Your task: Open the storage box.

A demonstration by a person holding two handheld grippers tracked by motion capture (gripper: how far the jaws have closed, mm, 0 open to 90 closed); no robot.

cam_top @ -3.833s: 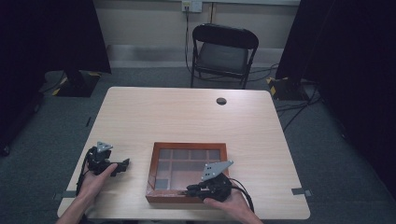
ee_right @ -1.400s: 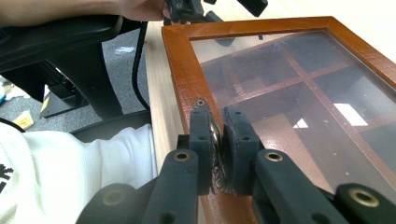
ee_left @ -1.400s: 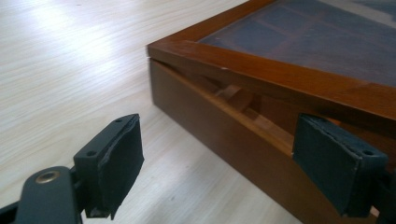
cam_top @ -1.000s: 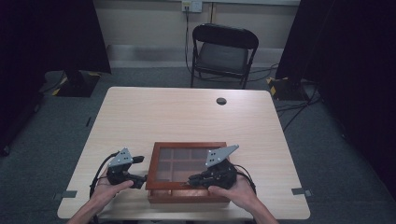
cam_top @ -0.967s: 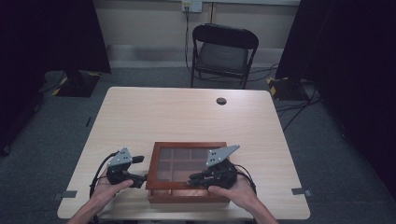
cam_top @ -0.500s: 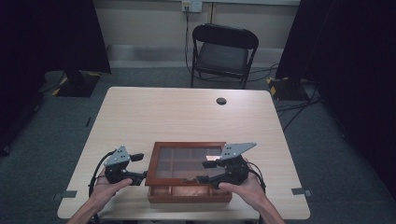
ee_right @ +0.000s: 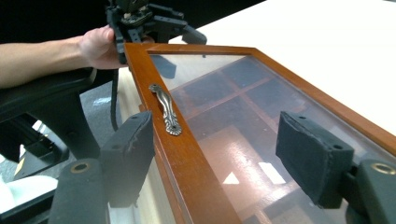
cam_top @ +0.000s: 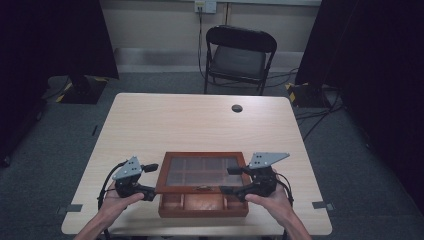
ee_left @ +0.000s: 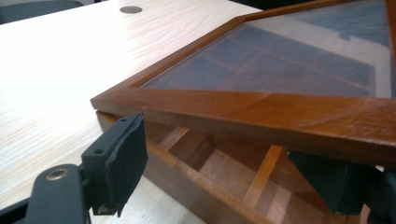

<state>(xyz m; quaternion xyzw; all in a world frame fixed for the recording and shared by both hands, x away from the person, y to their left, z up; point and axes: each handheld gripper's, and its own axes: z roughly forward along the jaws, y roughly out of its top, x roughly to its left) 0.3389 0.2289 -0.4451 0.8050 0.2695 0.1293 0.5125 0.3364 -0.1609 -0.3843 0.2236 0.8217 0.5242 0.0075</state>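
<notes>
A light wooden table [cam_top: 165, 120] is seen on a grey carpet floor [cam_top: 60, 145]. Beyond the tools, past the far table edge, a black folding chair [cam_top: 239, 57] is placed against a pale wall [cam_top: 155, 25]. A socket [cam_top: 205, 6] is fixed on this wall above the chair. Dark curtains [cam_top: 45, 35] are hung at both sides. Cables [cam_top: 320, 107] are laid on the floor at the far right.

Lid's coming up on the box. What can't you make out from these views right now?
- Compartments of the wooden box, high view: the raised glass lid covers the back rows.
- Left gripper, left gripper view: the lid frame hides where its far pad sits.
- Small dark round thing on the table, high view: too small to identify.
</notes>
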